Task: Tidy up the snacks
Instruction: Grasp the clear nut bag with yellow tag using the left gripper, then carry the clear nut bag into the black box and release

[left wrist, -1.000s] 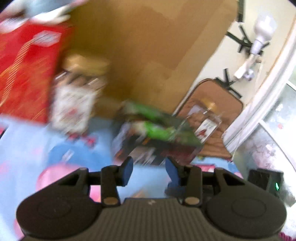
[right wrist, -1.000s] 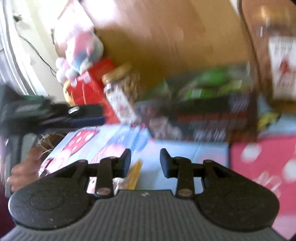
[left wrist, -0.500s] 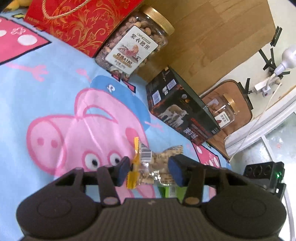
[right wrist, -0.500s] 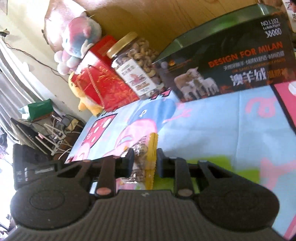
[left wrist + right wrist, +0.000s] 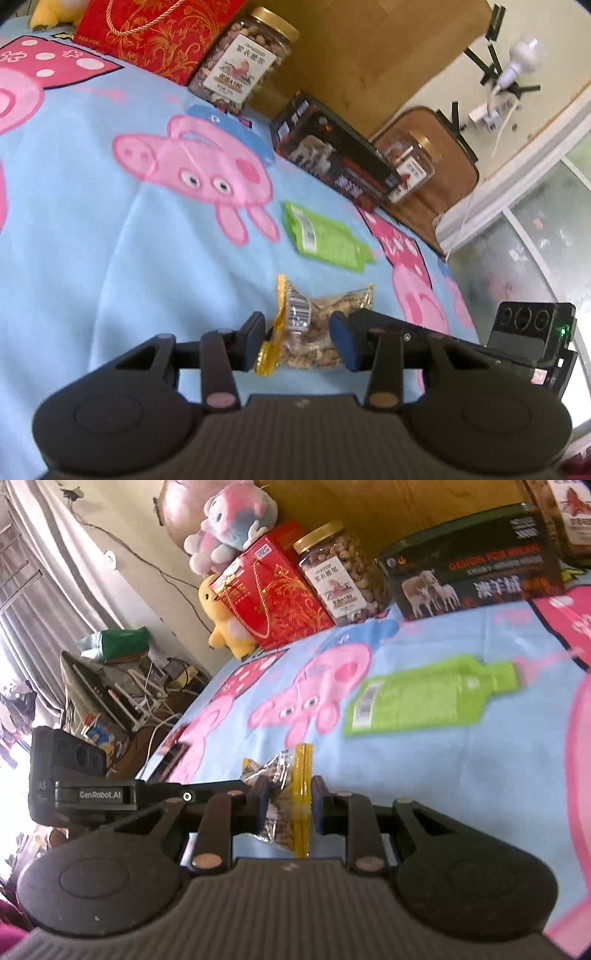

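Currently: nut packet (image 5: 314, 325) sitting between fingers of both grippers over blue cartoon blanket (image 5: 110, 258). Left gripper (image 5: 297, 341) gripping its clear body, right gripper (image 5: 290, 803) pinching yellow end. Green pouch (image 5: 424, 698) lying just beyond.

"GenRobot.AI" in white on the left gripper's black camera housing (image 5: 94, 795), at 9 o'clock; dark box (image 5: 476, 570) lettering blurred, unreadable.
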Tool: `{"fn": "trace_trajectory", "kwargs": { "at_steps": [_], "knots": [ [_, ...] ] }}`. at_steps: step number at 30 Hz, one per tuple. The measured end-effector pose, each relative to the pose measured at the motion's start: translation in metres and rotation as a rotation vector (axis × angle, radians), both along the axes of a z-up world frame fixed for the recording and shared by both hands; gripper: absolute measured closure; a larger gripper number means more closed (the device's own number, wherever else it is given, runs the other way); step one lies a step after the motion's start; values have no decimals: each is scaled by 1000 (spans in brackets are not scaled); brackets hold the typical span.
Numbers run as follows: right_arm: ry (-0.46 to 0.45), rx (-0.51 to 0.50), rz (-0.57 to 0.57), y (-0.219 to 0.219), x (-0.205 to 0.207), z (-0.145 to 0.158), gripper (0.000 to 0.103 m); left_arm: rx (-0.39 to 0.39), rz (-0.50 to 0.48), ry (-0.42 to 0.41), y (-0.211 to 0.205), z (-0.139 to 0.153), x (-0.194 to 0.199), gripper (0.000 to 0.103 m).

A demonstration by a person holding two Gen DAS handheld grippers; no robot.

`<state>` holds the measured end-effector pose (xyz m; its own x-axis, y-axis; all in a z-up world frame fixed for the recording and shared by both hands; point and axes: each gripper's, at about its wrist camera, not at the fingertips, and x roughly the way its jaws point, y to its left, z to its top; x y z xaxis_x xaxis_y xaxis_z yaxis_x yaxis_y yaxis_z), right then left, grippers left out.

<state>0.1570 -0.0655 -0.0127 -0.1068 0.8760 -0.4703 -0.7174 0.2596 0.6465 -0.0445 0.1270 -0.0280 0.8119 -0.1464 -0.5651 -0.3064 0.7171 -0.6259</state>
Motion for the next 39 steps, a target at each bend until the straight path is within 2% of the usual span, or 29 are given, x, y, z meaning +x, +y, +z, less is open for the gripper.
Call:
{"fn": "trace_trajectory", "kwargs": {
  "at_steps": [4,6,7,8,11,14,16,18,19,20,22,25,31,35,39],
  "knots": [
    [5,-18,4,-17,-11,-5,69,43,-8,2,-14,4,-6,64],
    [-23,-25,3,-24,-16,-5,59,60,-1,-3,-15,7,-8,64],
    [-44,-25,2,-25,-18,-3,47,63,3,-4,-14,9,-9,61],
    [-81,-21,9,-28,-21,-1,40,63,5,-5,-14,10,-9,58],
    [-238,-37,64,-26,-37,7,37,91,-2,0,-17,15,-8,48],
    [-327,-72,120,-18,-51,3,36,110,-22,33,-20,13,0,46],
    [-411,-70,129,-16,-61,-1,37,94,-46,52,-24,6,6,48],
    [-483,-77,128,-11,-68,-3,48,144,-56,55,-33,4,10,53],
    [-508,-82,122,-9,-68,-4,56,172,-68,62,-36,6,12,59],
    [-514,-83,123,-7,-66,-4,62,177,-78,62,-36,7,15,59],
    [-496,-72,115,-7,-58,-2,65,168,-89,49,-32,14,22,59],
    [-521,-46,71,-8,-44,10,66,174,-114,2,-24,34,41,59],
    [-605,-7,-46,-3,6,42,66,287,-176,-93,-21,81,117,59],
    [-615,-2,-133,4,64,60,66,272,-187,-123,-11,101,190,59],
    [-590,-10,-206,17,123,71,66,255,-163,-117,0,104,257,59]
  ]
}}
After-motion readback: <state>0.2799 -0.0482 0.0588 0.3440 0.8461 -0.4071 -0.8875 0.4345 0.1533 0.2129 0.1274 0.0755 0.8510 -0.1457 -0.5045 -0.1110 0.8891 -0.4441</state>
